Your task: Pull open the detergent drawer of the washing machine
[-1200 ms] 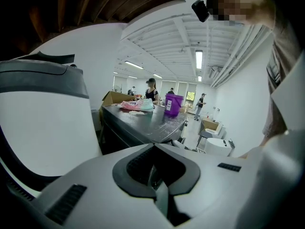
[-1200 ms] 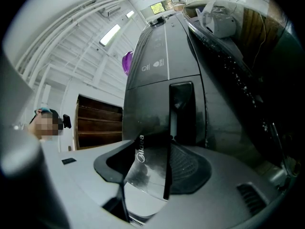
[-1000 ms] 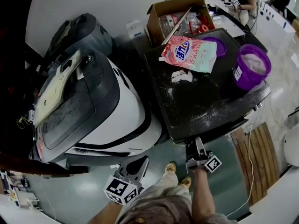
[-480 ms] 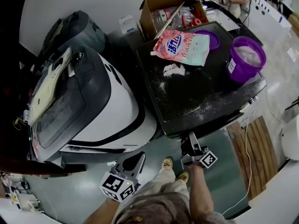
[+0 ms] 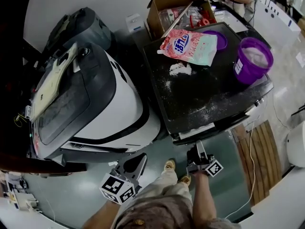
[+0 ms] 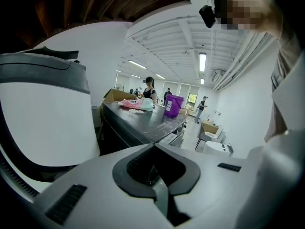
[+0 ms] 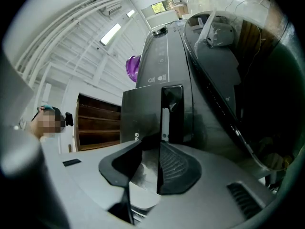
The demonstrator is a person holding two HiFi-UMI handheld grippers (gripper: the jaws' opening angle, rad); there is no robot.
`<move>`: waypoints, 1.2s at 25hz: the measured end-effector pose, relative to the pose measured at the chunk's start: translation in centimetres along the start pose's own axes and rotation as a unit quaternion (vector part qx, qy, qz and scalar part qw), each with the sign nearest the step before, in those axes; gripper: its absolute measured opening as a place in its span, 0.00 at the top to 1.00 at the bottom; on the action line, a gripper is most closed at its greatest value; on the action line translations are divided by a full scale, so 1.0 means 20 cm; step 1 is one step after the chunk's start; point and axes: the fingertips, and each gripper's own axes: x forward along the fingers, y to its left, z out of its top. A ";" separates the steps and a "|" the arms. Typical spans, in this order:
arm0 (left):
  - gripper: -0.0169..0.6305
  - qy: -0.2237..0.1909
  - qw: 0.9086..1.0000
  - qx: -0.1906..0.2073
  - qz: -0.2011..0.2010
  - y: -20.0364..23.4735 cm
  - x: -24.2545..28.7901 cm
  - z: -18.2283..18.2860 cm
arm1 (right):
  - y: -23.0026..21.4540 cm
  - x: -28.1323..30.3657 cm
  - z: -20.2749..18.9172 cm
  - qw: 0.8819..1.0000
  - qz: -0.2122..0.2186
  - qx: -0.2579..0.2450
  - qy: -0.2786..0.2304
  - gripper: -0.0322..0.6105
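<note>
The dark washing machine [image 5: 209, 94] stands at the right in the head view. At its front edge the detergent drawer [image 5: 192, 131] sticks out a little as a pale strip. My right gripper [image 5: 198, 148] is at that drawer. In the right gripper view its jaws have just been closing, and the right gripper [image 7: 157, 144] is shut on the dark drawer front [image 7: 143, 114], which lies edge-on between the pads. My left gripper [image 5: 138, 160] hangs low in front of the white washing machine [image 5: 121, 113]. Seen up close, the left gripper [image 6: 153, 147] is shut and holds nothing.
On the dark machine's top lie a pink detergent bag [image 5: 193, 46], spilled powder [image 5: 180, 69], a purple lid [image 5: 218, 40] and a purple bucket [image 5: 252, 61]. A cardboard box [image 5: 176, 11] stands behind. Wooden boards [image 5: 259, 151] lie on the floor at right. The person's feet [image 5: 169, 165] are below.
The right gripper has drawn back a little toward the person, and a pale strip of the drawer now shows at the machine's front. The left gripper has stayed put.
</note>
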 end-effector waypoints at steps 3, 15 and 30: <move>0.94 0.004 1.000 -0.002 -0.004 -0.03 0.01 -0.02 | -0.01 0.00 0.00 1.000 -0.008 0.000 0.000 0.77; 0.94 -0.012 1.000 -0.004 -0.014 -0.11 -0.05 0.03 | 0.05 -0.11 0.00 1.000 -0.018 -0.002 -0.005 0.77; 0.94 -0.028 0.999 -0.008 -0.024 -0.19 -0.13 0.04 | 0.12 -0.24 -0.01 0.999 -0.034 -0.014 0.015 0.78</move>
